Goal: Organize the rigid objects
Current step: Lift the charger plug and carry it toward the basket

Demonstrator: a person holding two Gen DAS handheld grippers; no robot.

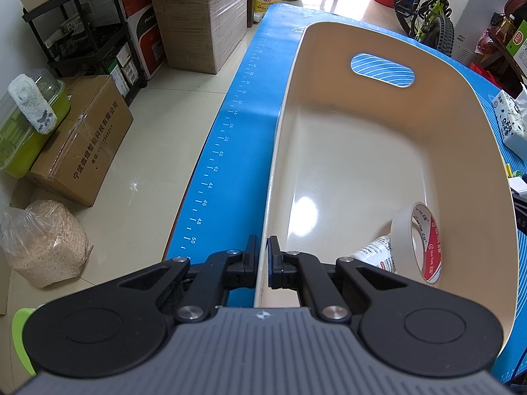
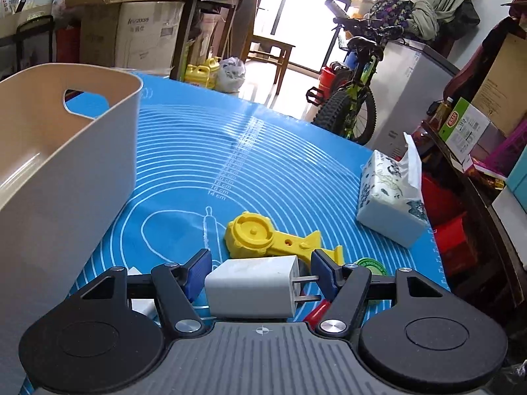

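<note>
Left claw (image 1: 263, 250) pinching bin (image 1: 428, 52) rim | right claw (image 2: 260, 271) straddling charger (image 2: 253, 288) (contact unclear)

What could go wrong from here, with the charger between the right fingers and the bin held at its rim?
The right gripper holds the white charger end to end, one pad on its thin prongs, so it could pivot or slip out. The left gripper pinches only the beige bin's thin rim; a bump could tilt it and roll the tape roll inside.

Both views are brightly lit by daylight from the blown-out window (image 2: 313, 16) at the far end. Glare is seen on the bin floor (image 1: 306, 210), and straight lines are bent towards the dark fisheye corners.
</note>
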